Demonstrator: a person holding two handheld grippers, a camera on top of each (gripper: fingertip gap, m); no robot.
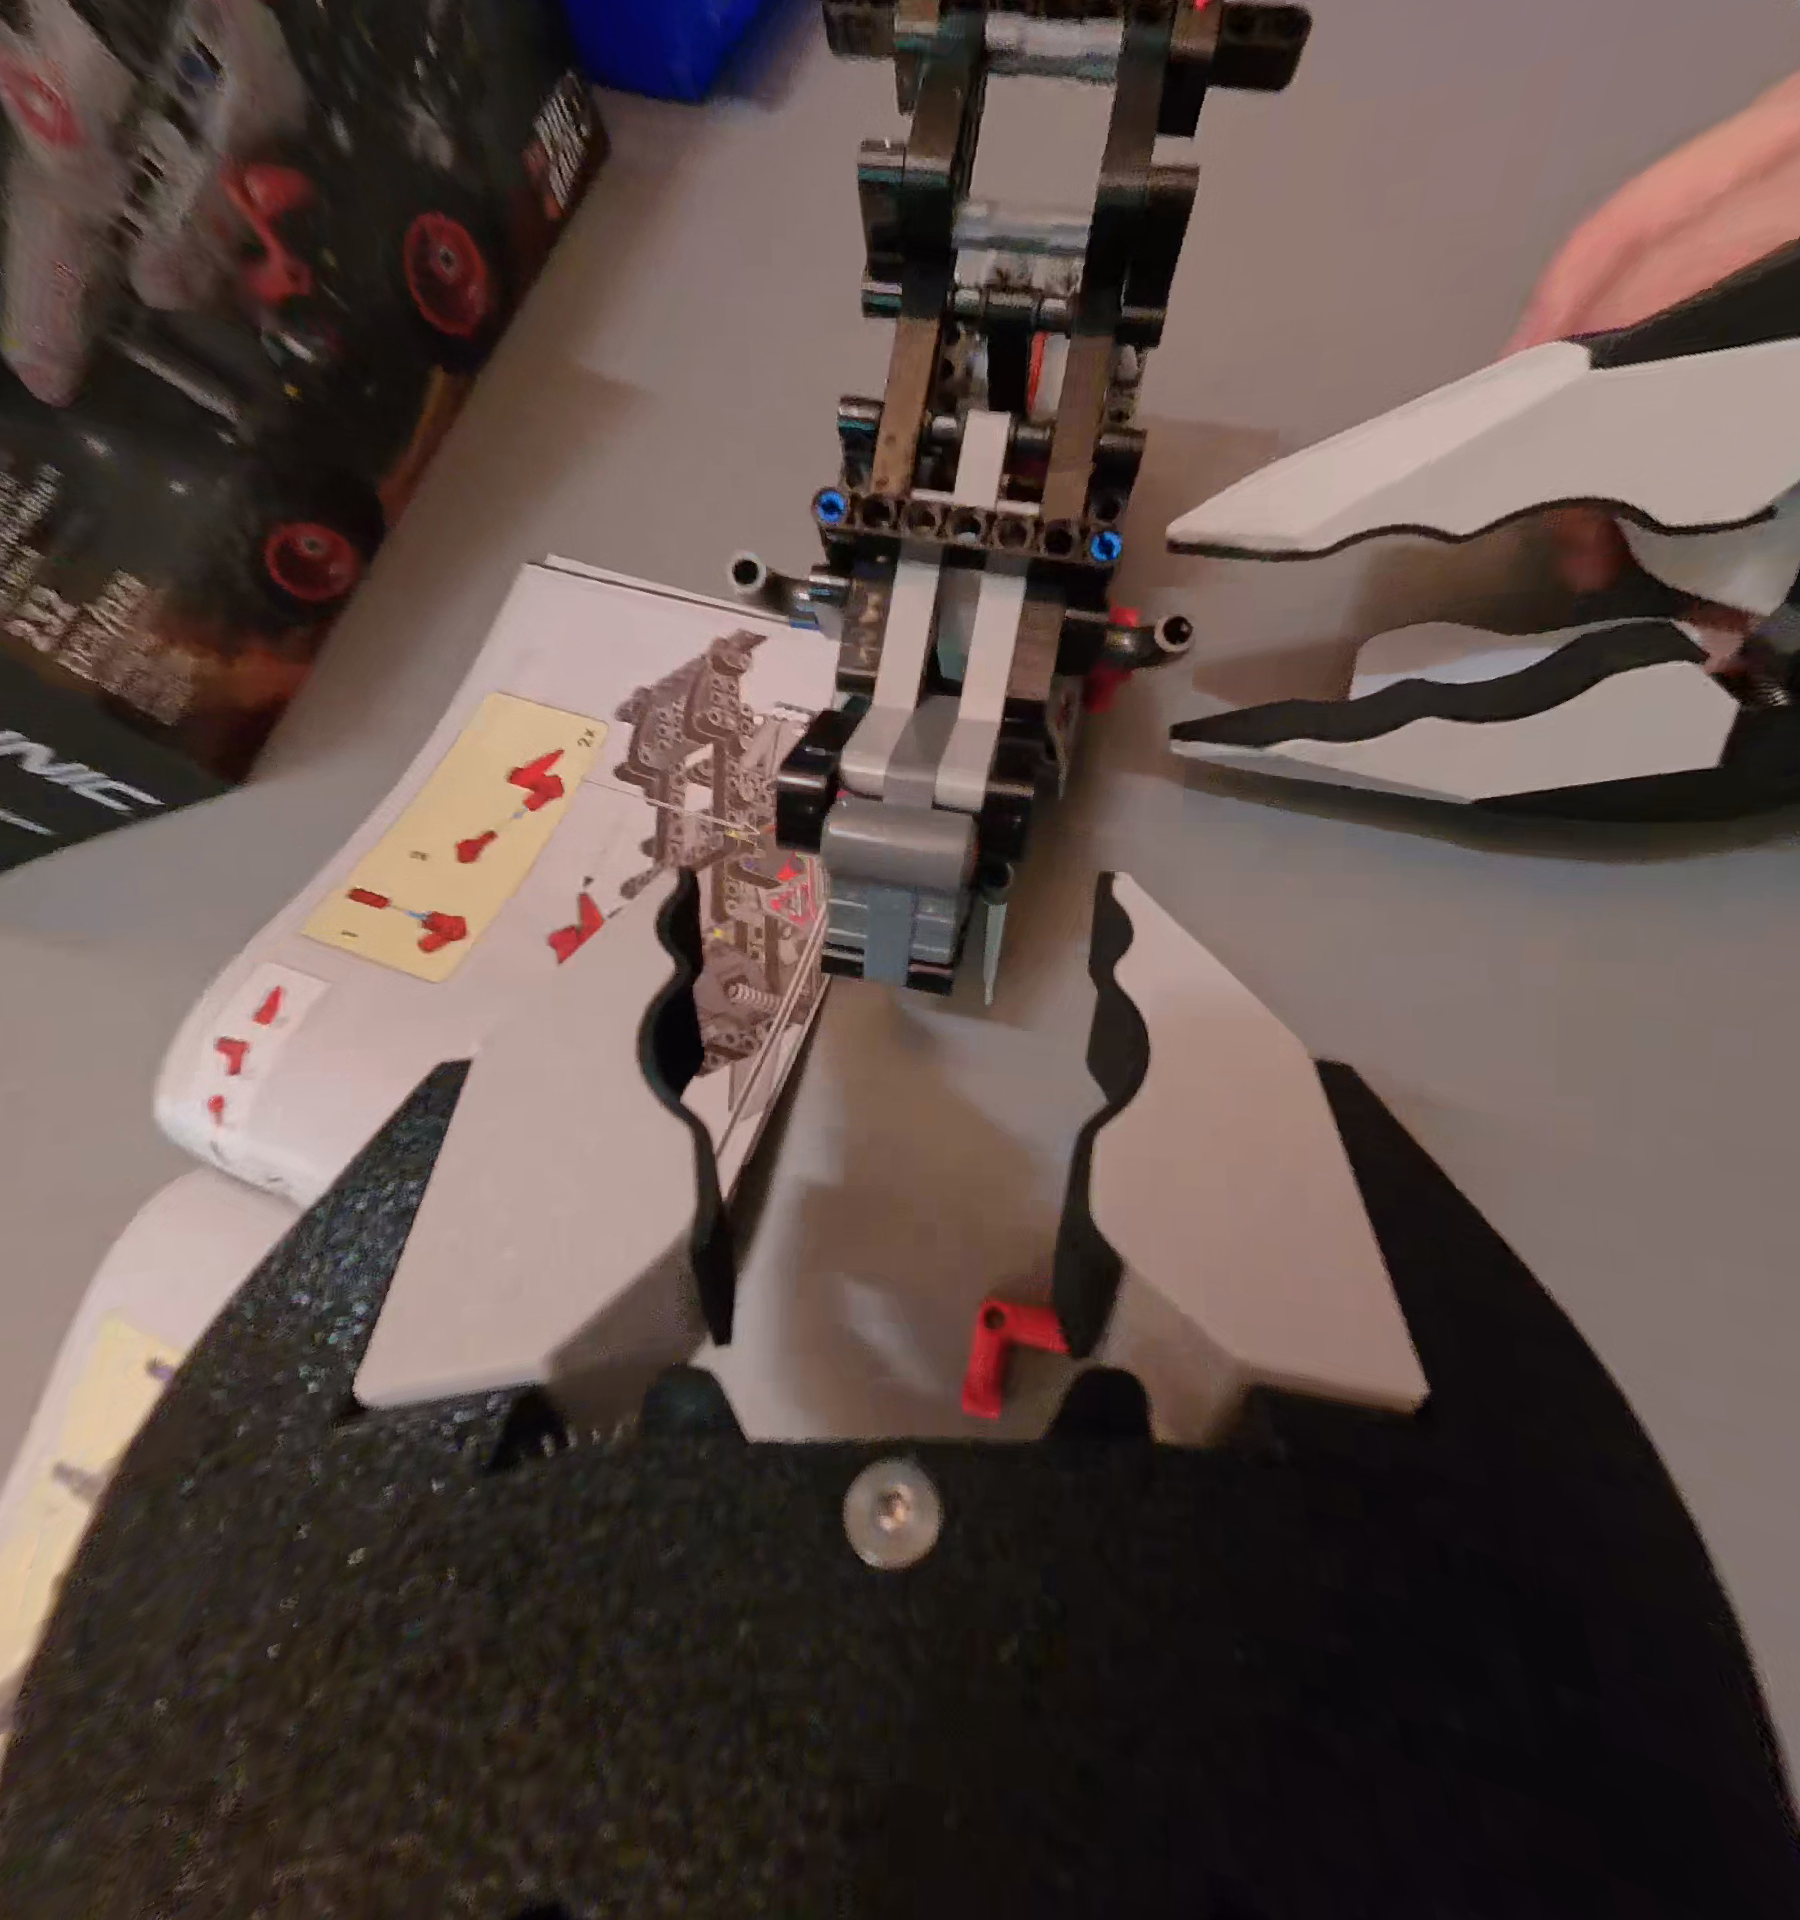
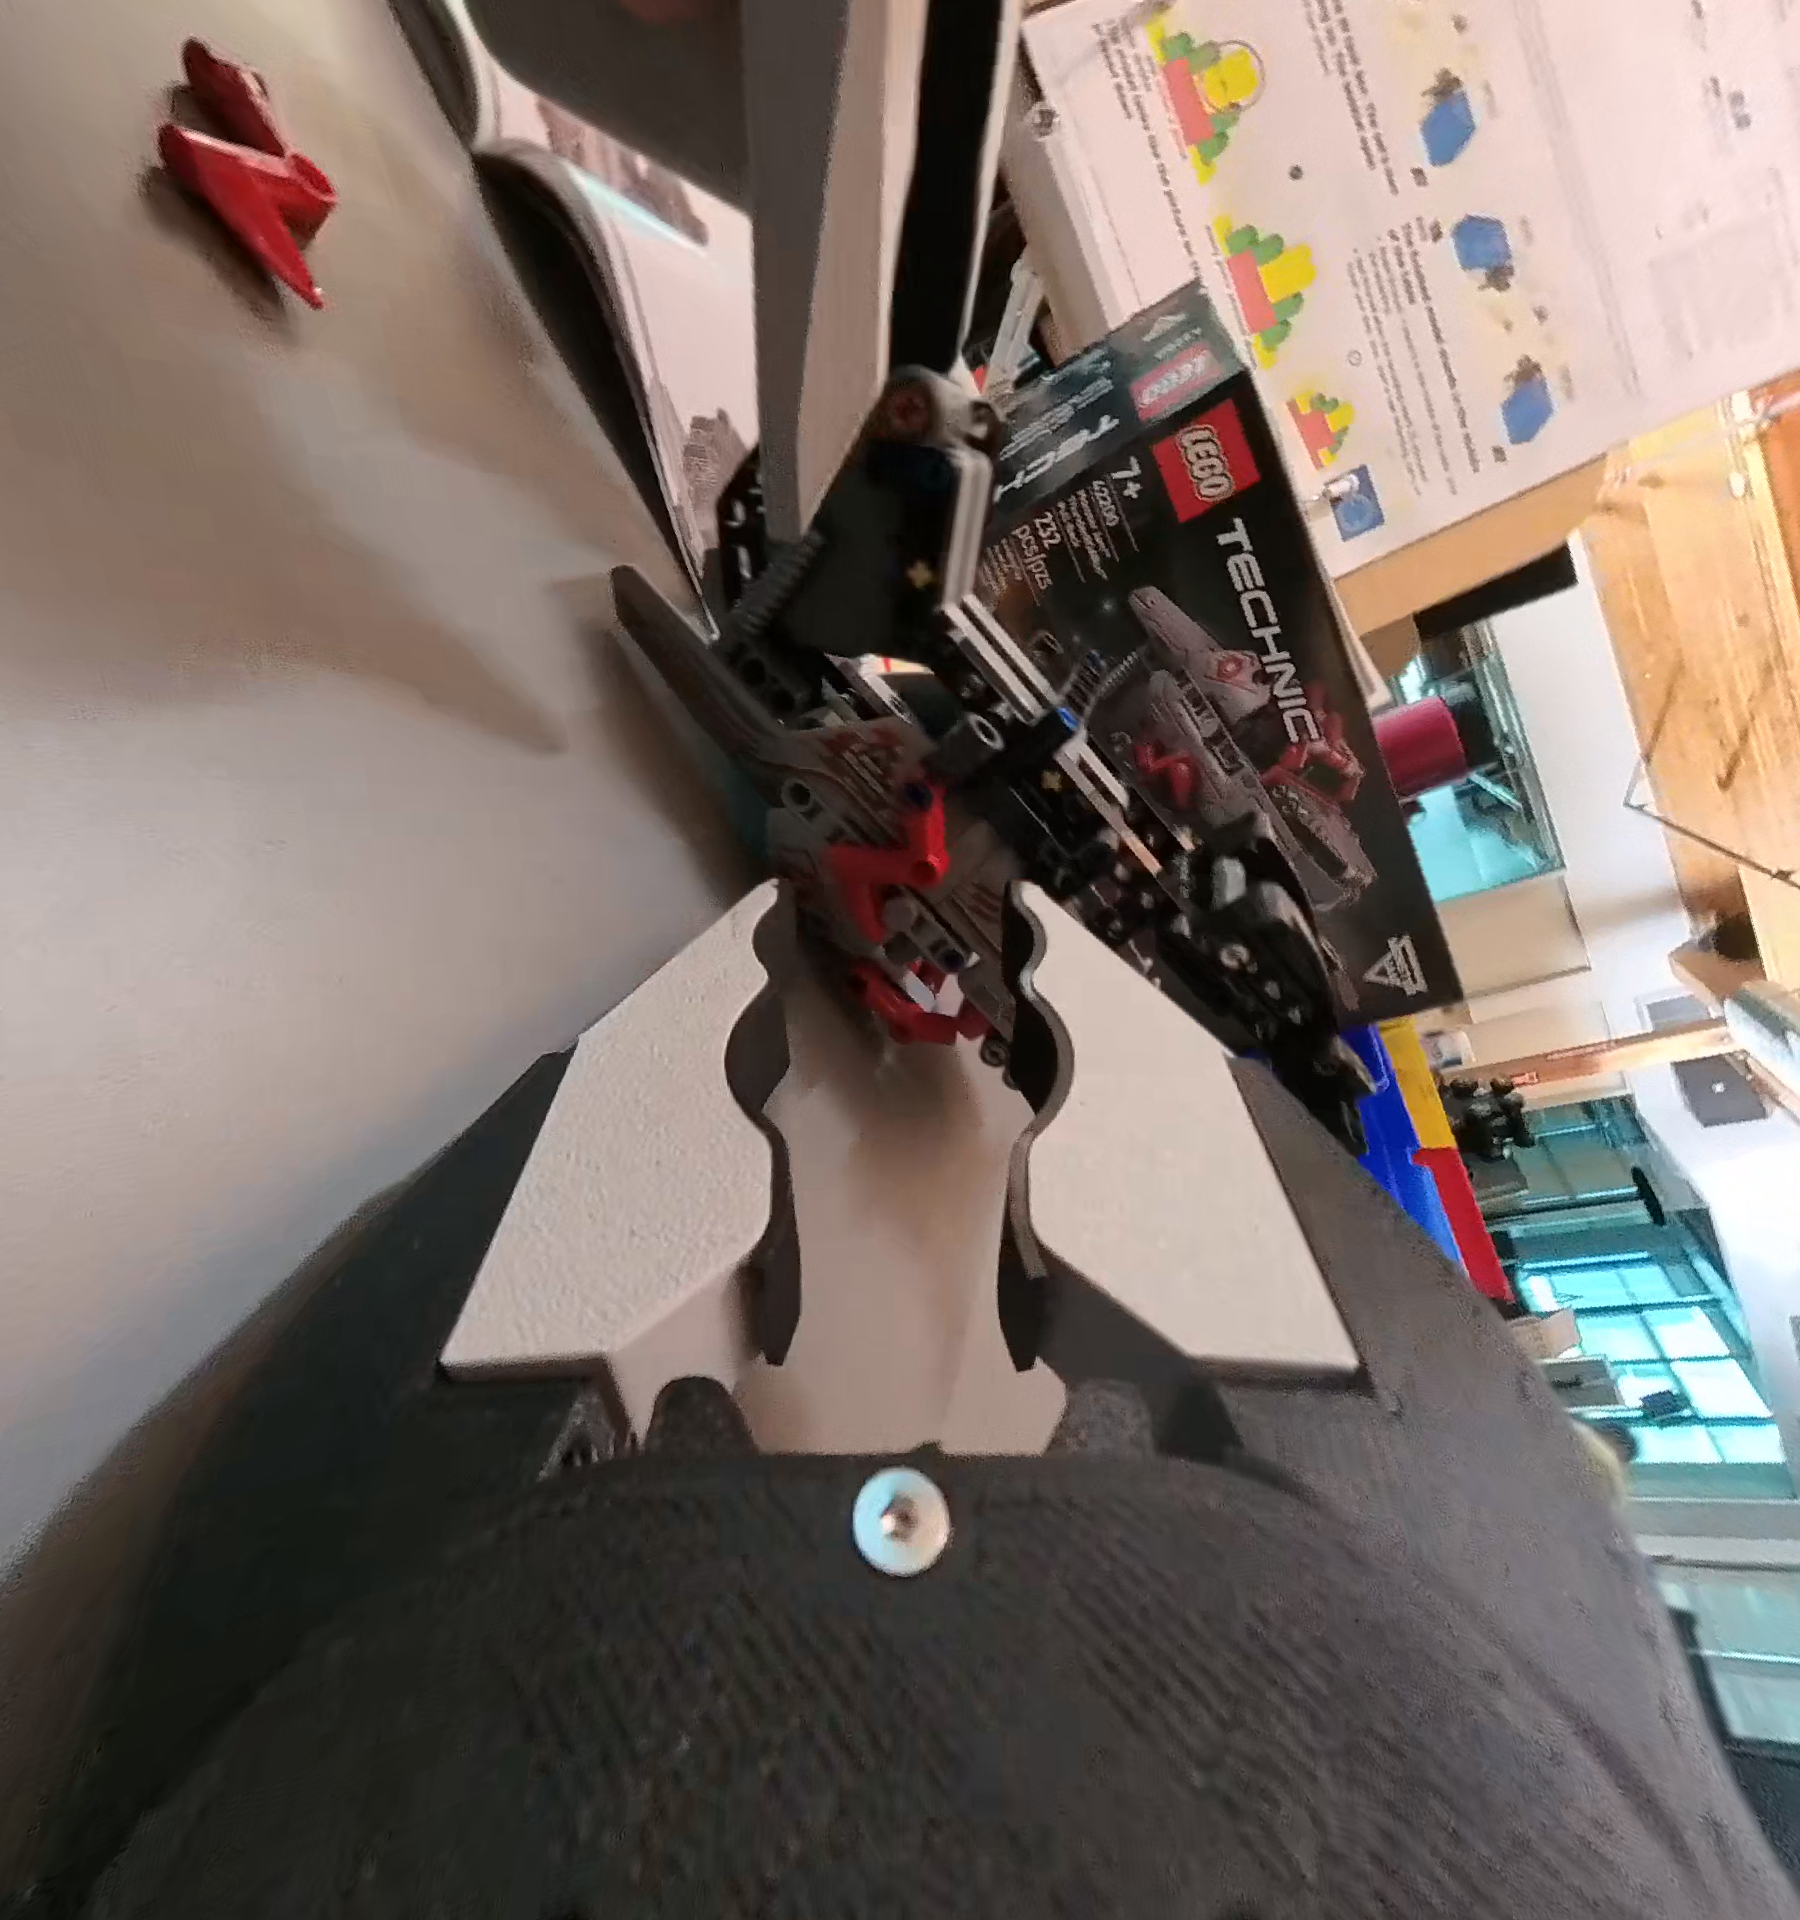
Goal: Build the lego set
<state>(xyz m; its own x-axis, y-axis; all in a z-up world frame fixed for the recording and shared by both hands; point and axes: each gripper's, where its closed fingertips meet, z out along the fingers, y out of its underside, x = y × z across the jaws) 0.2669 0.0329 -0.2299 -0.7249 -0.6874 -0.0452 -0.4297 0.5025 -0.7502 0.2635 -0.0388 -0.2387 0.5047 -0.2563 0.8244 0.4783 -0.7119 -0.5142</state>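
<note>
The left gripper (image 1: 896, 1039) stands with its fingers spread and nothing between them. A small red angle connector (image 1: 1010, 1351) lies on the grey table (image 1: 1395, 1039) at about 5 o'clock from the tips, against the inner base of one finger; whether it touches the finger I cannot tell. At 12 o'clock, just beyond the tips, stands the part-built black-and-grey Technic model (image 1: 979, 582).

The right gripper (image 2: 901, 935) is also parted. Its tips flank the model's red-detailed end (image 2: 901, 914), but no pinch is visible. From the left wrist it reaches in at 3 o'clock of the model, a hand (image 1: 1706, 208) behind it.

At 9 o'clock of the model lies the open instruction booklet (image 1: 439, 852), showing a step with red parts. Two loose red pieces (image 2: 247, 187) wait on the table at 10 o'clock in the right view, and the set's box (image 2: 1239, 665) stands at 2 o'clock.

The frame looks well advanced, while the red pieces still off the model suggest plenty remains.
</note>
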